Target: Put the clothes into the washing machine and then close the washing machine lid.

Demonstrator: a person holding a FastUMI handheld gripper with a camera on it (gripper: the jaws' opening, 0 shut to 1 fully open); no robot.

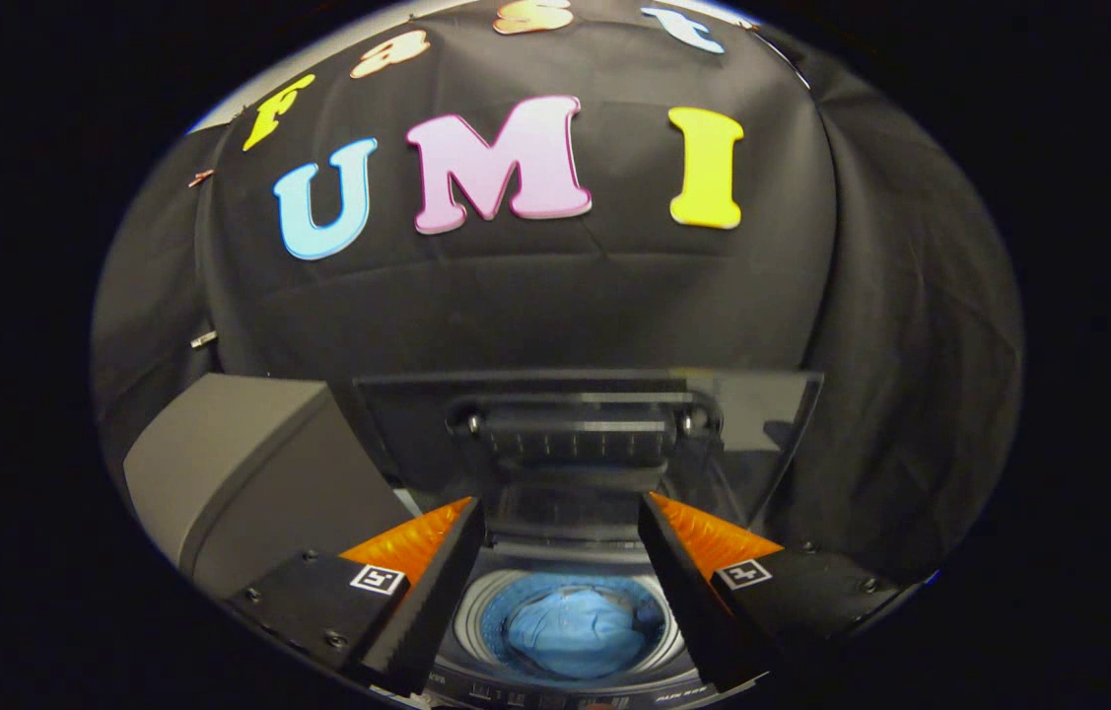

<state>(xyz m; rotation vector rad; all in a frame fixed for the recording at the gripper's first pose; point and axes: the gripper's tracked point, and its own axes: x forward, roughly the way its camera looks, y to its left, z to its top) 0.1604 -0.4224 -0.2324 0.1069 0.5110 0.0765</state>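
I look down between my fingers at the washing machine (555,680), whose round drum holds a crumpled blue garment (570,626). The glass lid (585,434) stands raised behind the drum, just beyond my fingertips, with its dark handle bar facing me. My gripper (563,508) hangs open above the drum opening, and nothing sits between its fingers.
A grey box-like appliance (249,473) stands to the left of the washer, close beside my left finger. Black cloth walls close in behind the lid and on the right side.
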